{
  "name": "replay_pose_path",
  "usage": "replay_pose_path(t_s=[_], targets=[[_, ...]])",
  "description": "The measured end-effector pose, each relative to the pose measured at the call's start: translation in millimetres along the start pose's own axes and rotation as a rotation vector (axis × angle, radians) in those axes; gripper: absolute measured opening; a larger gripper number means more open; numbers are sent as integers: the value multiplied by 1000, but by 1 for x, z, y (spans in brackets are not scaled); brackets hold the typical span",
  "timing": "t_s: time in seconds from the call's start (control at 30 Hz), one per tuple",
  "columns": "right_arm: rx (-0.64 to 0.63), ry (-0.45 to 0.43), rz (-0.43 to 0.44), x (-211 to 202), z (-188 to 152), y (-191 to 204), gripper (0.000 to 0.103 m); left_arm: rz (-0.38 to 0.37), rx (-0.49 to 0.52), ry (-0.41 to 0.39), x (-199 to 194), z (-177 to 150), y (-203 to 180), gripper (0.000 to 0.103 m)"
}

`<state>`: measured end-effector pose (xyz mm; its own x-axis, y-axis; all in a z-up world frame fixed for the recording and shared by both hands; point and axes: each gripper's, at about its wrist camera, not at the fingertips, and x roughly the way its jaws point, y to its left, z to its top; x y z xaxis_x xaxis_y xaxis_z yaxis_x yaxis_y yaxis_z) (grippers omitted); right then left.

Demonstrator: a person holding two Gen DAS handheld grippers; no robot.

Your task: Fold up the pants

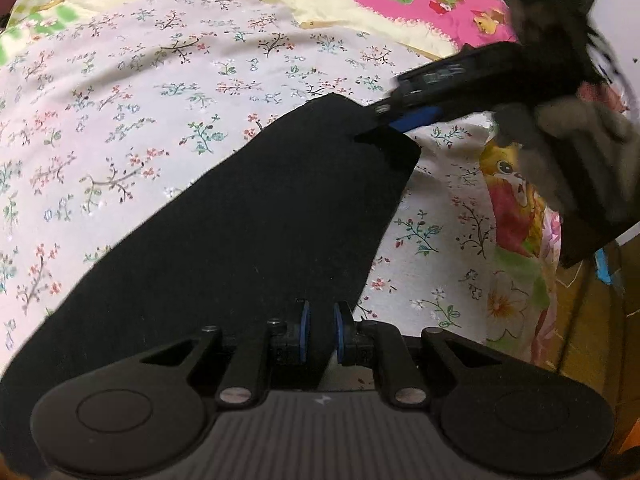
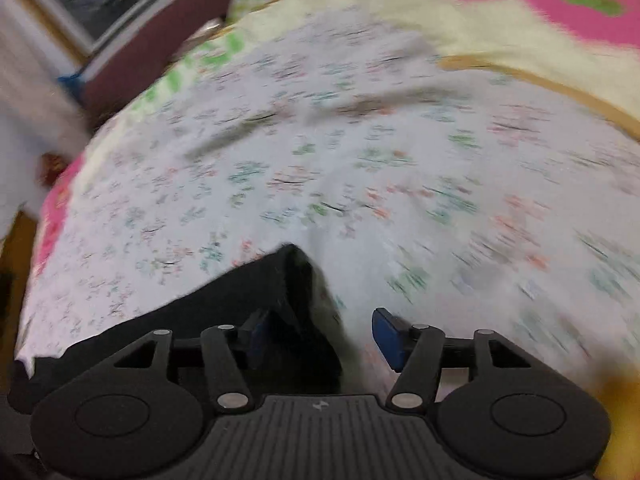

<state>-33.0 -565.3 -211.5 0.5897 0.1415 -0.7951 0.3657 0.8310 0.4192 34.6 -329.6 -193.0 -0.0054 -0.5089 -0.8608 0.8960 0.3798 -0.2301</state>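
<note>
With my left claw [image 1: 319, 340] clamped on the pants [image 1: 240, 220], I'd close the spread right claw [image 2: 320, 338] on the far hem, then lift both evenly off the bed [image 1: 140, 92].

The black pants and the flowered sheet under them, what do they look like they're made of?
Black pants: seemingly a soft matte knit or fleece; they show no sheen and drape limply from the left gripper, though the exact fabric can't be told. Flowered sheet: probably thin woven cotton or a blend, with a flat printed sprig pattern and shallow creases.
</note>
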Motion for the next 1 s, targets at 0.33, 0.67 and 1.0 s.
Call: replay_pose_path(t_s=[0.33, 0.67, 1.0], targets=[[11, 114, 223, 13, 6, 2, 0, 33, 14, 47, 12, 16, -2, 24], [104, 94, 362, -50, 48, 44, 0, 1, 69, -74, -15, 65, -15, 25], [92, 35, 214, -69, 86, 30, 0, -71, 18, -21, 20, 76, 7, 36]])
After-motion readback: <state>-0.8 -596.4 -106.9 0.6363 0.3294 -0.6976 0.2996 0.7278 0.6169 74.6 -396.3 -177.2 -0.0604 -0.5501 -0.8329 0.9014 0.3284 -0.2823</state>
